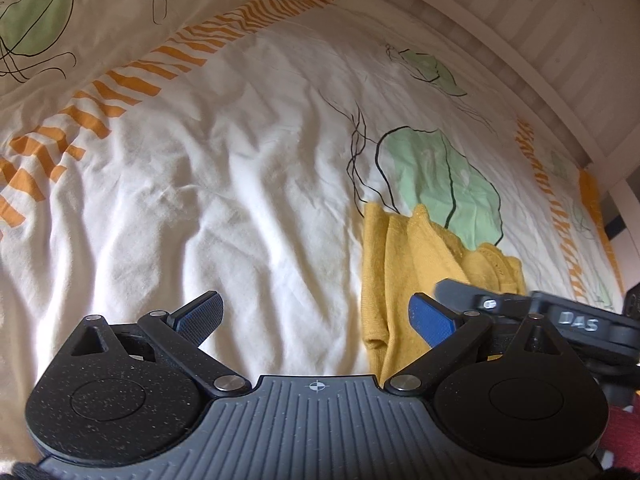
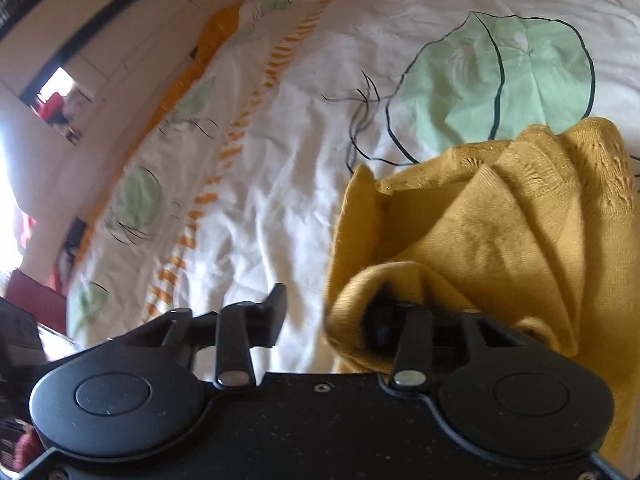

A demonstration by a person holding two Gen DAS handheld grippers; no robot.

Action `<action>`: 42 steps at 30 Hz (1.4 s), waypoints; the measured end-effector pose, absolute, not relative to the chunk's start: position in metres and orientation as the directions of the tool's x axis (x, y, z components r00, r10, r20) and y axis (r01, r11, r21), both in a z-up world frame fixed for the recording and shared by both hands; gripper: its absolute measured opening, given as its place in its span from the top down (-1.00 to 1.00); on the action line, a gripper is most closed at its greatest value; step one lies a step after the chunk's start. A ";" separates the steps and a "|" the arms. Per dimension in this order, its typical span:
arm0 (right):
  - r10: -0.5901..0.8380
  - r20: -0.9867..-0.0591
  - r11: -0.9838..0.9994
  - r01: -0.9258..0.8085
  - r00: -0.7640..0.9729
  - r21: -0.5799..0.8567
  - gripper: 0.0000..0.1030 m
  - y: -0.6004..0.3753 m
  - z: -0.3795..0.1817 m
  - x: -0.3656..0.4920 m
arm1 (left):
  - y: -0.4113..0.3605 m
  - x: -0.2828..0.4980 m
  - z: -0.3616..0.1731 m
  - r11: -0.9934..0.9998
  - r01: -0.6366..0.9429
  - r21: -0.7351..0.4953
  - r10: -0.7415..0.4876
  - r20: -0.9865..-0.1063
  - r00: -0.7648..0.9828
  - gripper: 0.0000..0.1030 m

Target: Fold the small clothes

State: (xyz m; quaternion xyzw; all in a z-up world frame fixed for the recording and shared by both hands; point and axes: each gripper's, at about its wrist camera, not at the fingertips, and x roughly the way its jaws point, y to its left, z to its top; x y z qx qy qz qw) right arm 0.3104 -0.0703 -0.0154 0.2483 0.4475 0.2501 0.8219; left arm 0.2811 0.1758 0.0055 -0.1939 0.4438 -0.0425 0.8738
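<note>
A small mustard-yellow knit garment [image 1: 404, 268] lies bunched on the white patterned bedcover [image 1: 240, 184]. My left gripper [image 1: 316, 318] is open and empty, with the garment just beyond its right finger [image 1: 432, 320]. In the right wrist view the garment [image 2: 500, 224] is crumpled at the right. My right gripper [image 2: 332, 320] is open; its left finger [image 2: 276, 312] is bare, and a fold of the garment drapes over its right finger, hiding the tip. The right gripper also shows in the left wrist view [image 1: 520, 308], beside the garment.
The bedcover has green leaf prints [image 1: 440, 184] and orange striped bands [image 1: 100, 108]. A pale striped wall [image 1: 540, 32] runs along the far side of the bed. In the right wrist view the bed's edge [image 2: 168, 112] drops off at the left toward pale furniture [image 2: 80, 60].
</note>
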 end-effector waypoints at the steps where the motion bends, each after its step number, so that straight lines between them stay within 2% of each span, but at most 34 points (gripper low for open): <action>1: 0.643 -0.596 0.741 -0.195 0.481 0.643 -0.09 -0.075 -0.012 0.309 | 0.176 0.281 0.006 0.922 -0.098 -0.375 -0.244 -0.758 0.605 -0.95; 6: 0.696 -0.510 0.675 -0.217 0.505 0.705 -0.26 -0.100 0.008 0.303 | 0.172 0.283 0.005 0.926 -0.090 -0.366 -0.243 -0.761 0.602 -0.95; 12: 0.707 -0.502 0.659 -0.207 0.498 0.723 -0.27 -0.094 0.009 0.306 | 0.167 0.284 0.003 0.929 -0.085 -0.360 -0.242 -0.767 0.594 -0.95; 15: 0.745 -0.443 0.606 -0.225 0.499 0.763 -0.27 -0.087 0.012 0.310 | 0.170 0.283 0.004 0.929 -0.087 -0.359 -0.240 -0.765 0.597 -0.95; 18: 0.737 -0.431 0.614 -0.251 0.520 0.748 -0.27 -0.089 0.022 0.309 | 0.175 0.282 0.005 0.929 -0.095 -0.358 -0.232 -0.764 0.602 -0.95; 21: 0.675 -0.471 0.686 -0.248 0.568 0.684 -0.27 -0.107 0.028 0.299 | 0.177 0.282 0.006 0.923 -0.097 -0.371 -0.241 -0.758 0.606 -0.95; 24: 0.572 -0.558 0.790 -0.221 0.602 0.572 -0.27 -0.126 0.022 0.282 | 0.173 0.281 0.009 0.922 -0.078 -0.378 -0.255 -0.750 0.610 -0.95; 29: 0.454 -0.664 0.887 -0.232 0.594 0.399 -0.27 -0.132 -0.003 0.249 | 0.152 0.274 0.014 0.946 0.003 -0.325 -0.257 -0.744 0.616 -0.95; 33: 0.396 -0.695 0.917 -0.301 0.601 0.262 -0.27 -0.114 -0.018 0.235 | 0.136 0.268 0.010 0.959 0.065 -0.276 -0.258 -0.755 0.602 -0.95; 38: 0.321 -0.698 0.904 -0.426 0.640 0.025 -0.26 -0.083 -0.032 0.233 | 0.131 0.265 0.005 0.960 0.084 -0.266 -0.264 -0.767 0.585 -0.95; 42: 0.314 -0.685 0.900 -0.435 0.657 -0.005 -0.25 -0.072 -0.034 0.256 | 0.136 0.269 0.005 0.957 0.060 -0.284 -0.265 -0.766 0.586 -0.95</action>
